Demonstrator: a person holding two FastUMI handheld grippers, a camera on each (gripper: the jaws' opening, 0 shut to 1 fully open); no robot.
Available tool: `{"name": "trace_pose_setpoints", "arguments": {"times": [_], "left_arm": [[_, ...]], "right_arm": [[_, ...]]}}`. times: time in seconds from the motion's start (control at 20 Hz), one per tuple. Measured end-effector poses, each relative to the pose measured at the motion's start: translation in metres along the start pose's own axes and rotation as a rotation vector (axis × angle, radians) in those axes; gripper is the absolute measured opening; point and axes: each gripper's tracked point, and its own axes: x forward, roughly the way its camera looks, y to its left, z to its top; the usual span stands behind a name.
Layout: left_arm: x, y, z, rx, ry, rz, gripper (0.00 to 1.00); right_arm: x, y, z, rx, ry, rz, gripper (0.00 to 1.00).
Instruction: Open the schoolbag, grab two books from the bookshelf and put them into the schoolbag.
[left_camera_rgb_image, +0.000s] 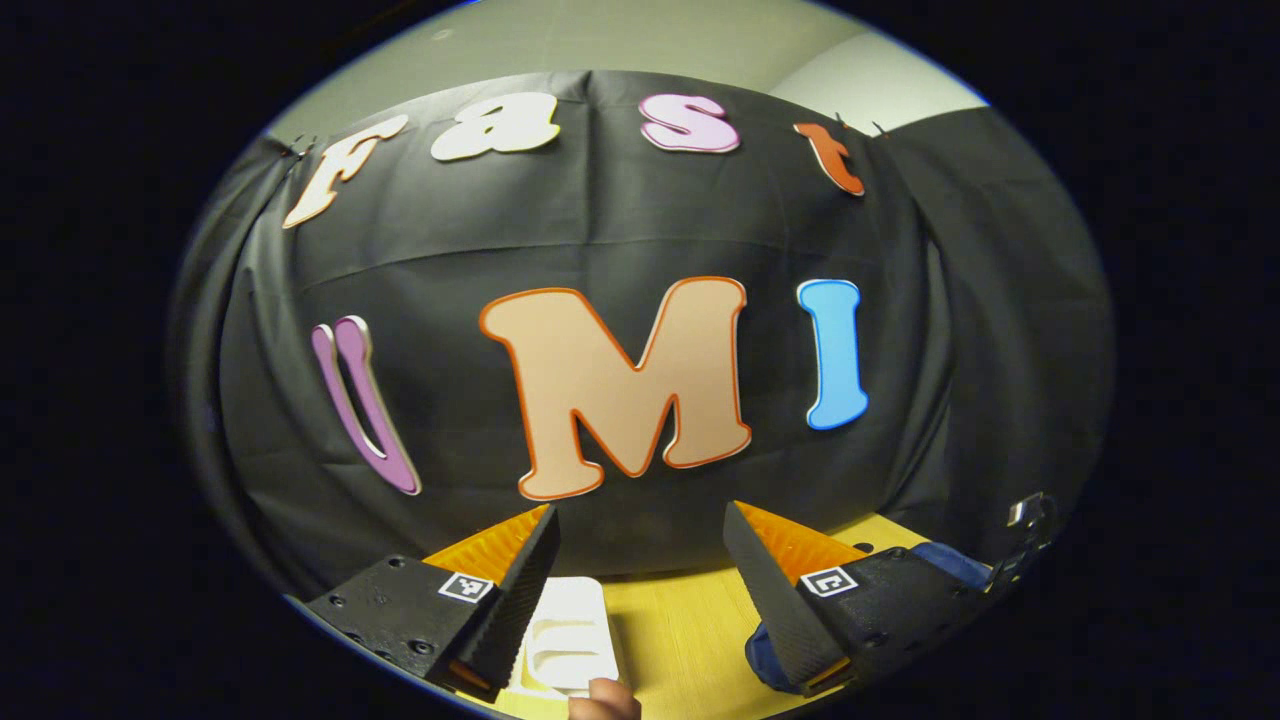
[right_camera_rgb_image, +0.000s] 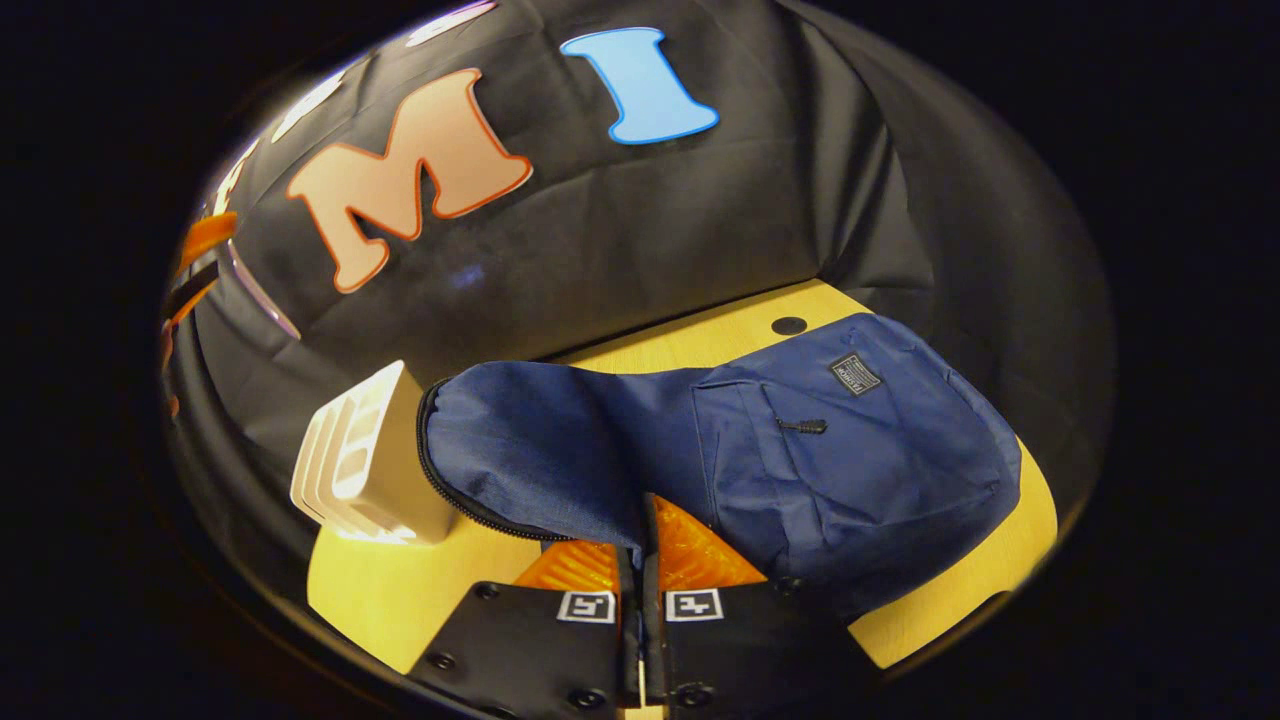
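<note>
Two grippers in play. Right gripper (right_camera_rgb_image: 640, 530): fingers pressed together at the near edge of the schoolbag (right_camera_rgb_image: 760, 450); whether fabric or a zip pull is pinched between them cannot be told. Left gripper (left_camera_rgb_image: 640, 570): fingers spread, holding nothing, raised above the table (left_camera_rgb_image: 680, 640) and facing the booth wall.

Schoolbag lies flat on the table, dark zip line curving along its left end, front pocket zipped. White bookshelf (right_camera_rgb_image: 365, 465) stands just beside that end; no books visible in its slots from either view.

Judgement: opening step under way. To do it well, pull along the zip line, and let the idle left gripper pin the bag so it does not slide.
</note>
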Motion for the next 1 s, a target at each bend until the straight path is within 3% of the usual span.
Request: {"name": "trace_pose_setpoints", "arguments": {"times": [0.05,0.1,0.15,0.2,0.5,1.0], "left_arm": [[-0.005,0.009,0.001,-0.015,-0.006,0.014,0.96],[-0.012,0.020,0.003,-0.024,-0.008,0.036,1.00],[-0.017,0.029,0.002,-0.035,-0.009,0.046,0.95],[-0.021,0.037,0.000,-0.045,0.000,0.061,1.00],[-0.049,0.064,-0.016,-0.101,0.026,0.104,0.96],[-0.085,0.085,-0.040,-0.099,0.035,0.126,0.96]], "right_arm": [[0.001,0.000,-0.005,-0.015,0.006,-0.004,0.05],[0.002,0.002,-0.008,-0.025,0.008,-0.008,0.06],[0.001,0.004,-0.009,-0.028,0.008,-0.006,0.08],[0.003,0.004,-0.015,-0.032,0.014,-0.010,0.12],[-0.009,0.015,-0.021,-0.089,-0.001,-0.021,0.94],[-0.096,0.046,0.017,-0.187,-0.132,0.011,0.98]]}}
